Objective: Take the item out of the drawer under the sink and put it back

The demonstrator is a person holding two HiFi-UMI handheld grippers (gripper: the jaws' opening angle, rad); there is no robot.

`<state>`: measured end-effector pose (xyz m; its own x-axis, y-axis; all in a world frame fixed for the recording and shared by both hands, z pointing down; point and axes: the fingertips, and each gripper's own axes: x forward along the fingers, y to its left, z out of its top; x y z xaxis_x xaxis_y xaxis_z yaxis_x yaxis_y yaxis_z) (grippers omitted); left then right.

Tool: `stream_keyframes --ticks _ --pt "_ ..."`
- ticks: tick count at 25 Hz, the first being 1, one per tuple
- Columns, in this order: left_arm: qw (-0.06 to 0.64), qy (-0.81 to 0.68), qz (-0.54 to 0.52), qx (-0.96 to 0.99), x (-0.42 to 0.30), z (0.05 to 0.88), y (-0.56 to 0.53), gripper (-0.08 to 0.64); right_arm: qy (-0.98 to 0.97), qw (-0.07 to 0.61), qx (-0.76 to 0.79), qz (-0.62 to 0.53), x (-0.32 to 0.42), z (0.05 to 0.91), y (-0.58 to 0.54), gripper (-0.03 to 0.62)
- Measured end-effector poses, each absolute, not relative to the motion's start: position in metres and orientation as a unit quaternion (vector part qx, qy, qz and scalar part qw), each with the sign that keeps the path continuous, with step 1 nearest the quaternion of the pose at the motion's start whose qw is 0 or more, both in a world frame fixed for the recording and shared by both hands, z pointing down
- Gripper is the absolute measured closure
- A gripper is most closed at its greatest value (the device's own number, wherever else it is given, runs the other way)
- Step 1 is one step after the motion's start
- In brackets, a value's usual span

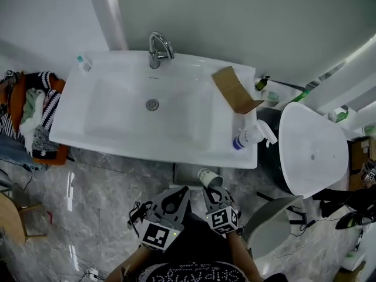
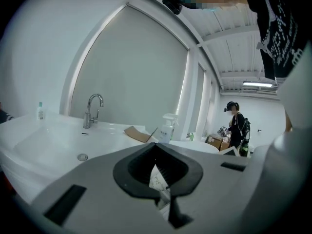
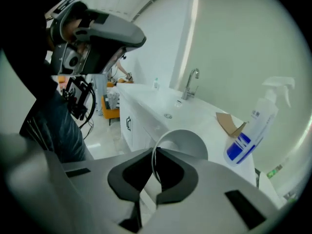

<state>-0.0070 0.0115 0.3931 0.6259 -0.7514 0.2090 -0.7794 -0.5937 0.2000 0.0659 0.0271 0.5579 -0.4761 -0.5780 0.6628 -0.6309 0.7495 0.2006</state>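
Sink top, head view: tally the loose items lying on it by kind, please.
Spray bottle: 1
Small bottle: 1
Cardboard piece: 1
Total: 3

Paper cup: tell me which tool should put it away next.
Right. The right tool pinches the paper cup by its rim, just in front of the sink. The left tool is shut and holds nothing, so it would first need a handover.
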Motion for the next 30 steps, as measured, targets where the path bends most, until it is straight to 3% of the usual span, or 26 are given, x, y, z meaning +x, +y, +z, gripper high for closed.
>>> stream_keyframes --ticks 8,22,30 --pt "0.127 -0.401 0.068 0.905 -0.020 0.389 0.000 0.560 -0.853 0.295 0.429 0.042 0.050 0.488 0.019 0.569" --pt "0.032 -0.365 0.072 0.928 -0.054 0.370 0.008 0.560 -0.859 0.171 0.482 -0.005 0.011 0.403 0.006 0.569" --pt "0.035 -0.388 0.075 0.918 -0.074 0.370 0.004 0.560 -0.873 0.159 0.461 0.018 -0.008 0.404 0.024 0.569"
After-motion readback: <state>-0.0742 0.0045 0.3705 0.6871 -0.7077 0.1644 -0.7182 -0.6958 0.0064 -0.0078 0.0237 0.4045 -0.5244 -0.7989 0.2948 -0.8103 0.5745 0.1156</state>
